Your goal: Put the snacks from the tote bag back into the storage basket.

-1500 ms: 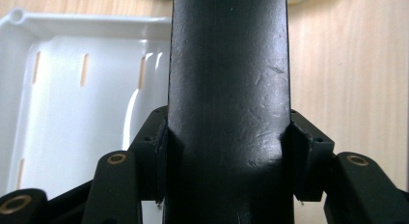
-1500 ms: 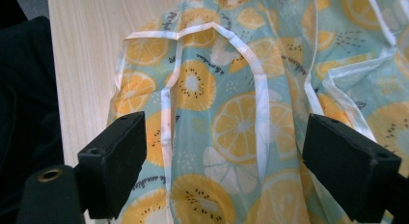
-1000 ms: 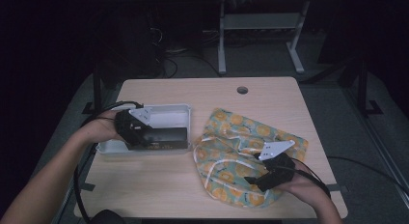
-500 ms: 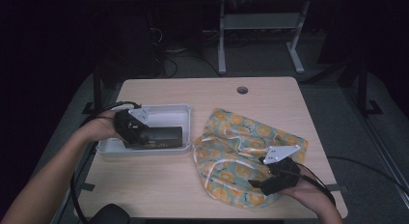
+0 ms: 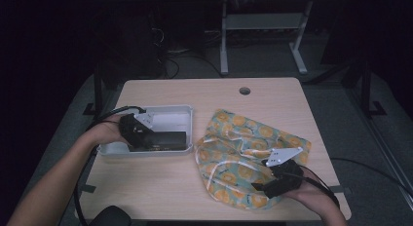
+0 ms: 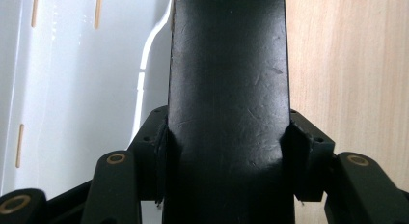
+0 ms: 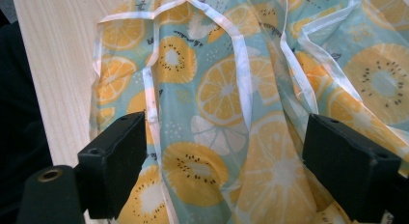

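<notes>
Black slab (image 6: 226, 103) pinched in left tool (image 5: 141, 133) over tray (image 5: 170, 120); right tool (image 7: 226, 171) spread over cloth (image 7: 226, 89).

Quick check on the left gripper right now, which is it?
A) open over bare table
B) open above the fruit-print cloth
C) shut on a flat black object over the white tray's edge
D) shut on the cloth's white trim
C: in the left gripper view both pads of the left gripper press the sides of the flat black object, with the white tray beside it; the fruit-print cloth lies under the open right gripper.
</notes>
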`<state>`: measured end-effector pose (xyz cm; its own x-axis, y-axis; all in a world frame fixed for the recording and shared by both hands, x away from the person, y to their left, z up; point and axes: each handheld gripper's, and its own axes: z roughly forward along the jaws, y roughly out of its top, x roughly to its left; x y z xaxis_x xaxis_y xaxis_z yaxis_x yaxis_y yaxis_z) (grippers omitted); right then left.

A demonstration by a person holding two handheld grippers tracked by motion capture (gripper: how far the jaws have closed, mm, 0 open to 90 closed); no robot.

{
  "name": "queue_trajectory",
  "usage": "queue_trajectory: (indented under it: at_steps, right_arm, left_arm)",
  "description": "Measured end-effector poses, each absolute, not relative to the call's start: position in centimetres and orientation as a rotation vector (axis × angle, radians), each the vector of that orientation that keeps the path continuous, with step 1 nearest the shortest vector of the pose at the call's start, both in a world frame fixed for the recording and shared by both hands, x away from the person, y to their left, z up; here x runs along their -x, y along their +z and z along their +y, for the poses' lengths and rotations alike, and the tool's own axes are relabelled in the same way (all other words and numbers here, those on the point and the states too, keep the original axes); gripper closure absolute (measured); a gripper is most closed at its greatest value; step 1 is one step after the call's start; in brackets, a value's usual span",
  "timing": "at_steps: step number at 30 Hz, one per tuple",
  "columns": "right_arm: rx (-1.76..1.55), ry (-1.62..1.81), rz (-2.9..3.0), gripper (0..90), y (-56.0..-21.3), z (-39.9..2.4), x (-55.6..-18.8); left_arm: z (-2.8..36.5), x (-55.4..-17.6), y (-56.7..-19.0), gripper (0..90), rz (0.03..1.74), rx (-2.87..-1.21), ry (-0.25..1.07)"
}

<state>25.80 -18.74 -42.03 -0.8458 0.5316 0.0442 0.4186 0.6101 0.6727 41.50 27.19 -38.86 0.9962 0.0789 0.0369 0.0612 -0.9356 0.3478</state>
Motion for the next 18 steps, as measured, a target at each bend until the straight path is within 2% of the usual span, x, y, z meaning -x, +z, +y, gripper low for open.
queue_trajectory:
  at_steps: [18]
  right_arm:
    - [-0.784, 1.033, 2.684, 15.1, -42.11, -18.75, -25.78]
  left_arm:
    - [26.72, -41.73, -39.51, 41.9, 0.077, -2.783, 0.039]
